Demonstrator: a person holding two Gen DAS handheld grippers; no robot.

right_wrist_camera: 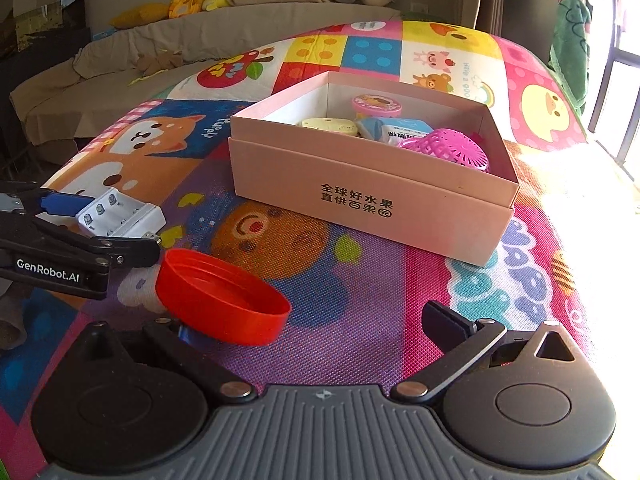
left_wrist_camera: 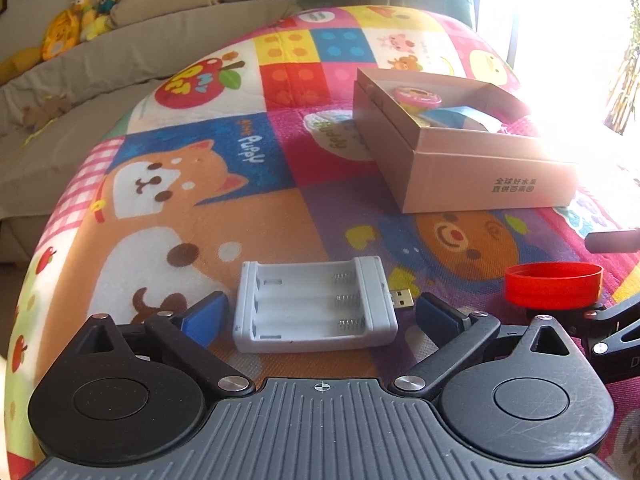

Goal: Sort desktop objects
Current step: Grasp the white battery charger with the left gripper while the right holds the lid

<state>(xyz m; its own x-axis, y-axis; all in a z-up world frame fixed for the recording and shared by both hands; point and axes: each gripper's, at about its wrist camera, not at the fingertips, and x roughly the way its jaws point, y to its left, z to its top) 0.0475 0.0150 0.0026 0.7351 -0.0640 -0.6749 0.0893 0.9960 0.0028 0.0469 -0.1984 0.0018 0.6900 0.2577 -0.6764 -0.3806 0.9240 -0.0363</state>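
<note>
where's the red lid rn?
The red lid lies on the mat, low left in the right wrist view, between the white battery charger and the open right claw.

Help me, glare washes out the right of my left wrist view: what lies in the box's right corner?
Observer: A pink mesh basket lies in that corner of the box.
Operator: Anything beside the pink tub?
Observer: A pale yellow case, left of the tub.
Operator: Are the right tongs shut on the red lid?
Observer: No. The right tongs stand open; the red lid lies tilted by their left finger, the right pad clear of it.
</note>
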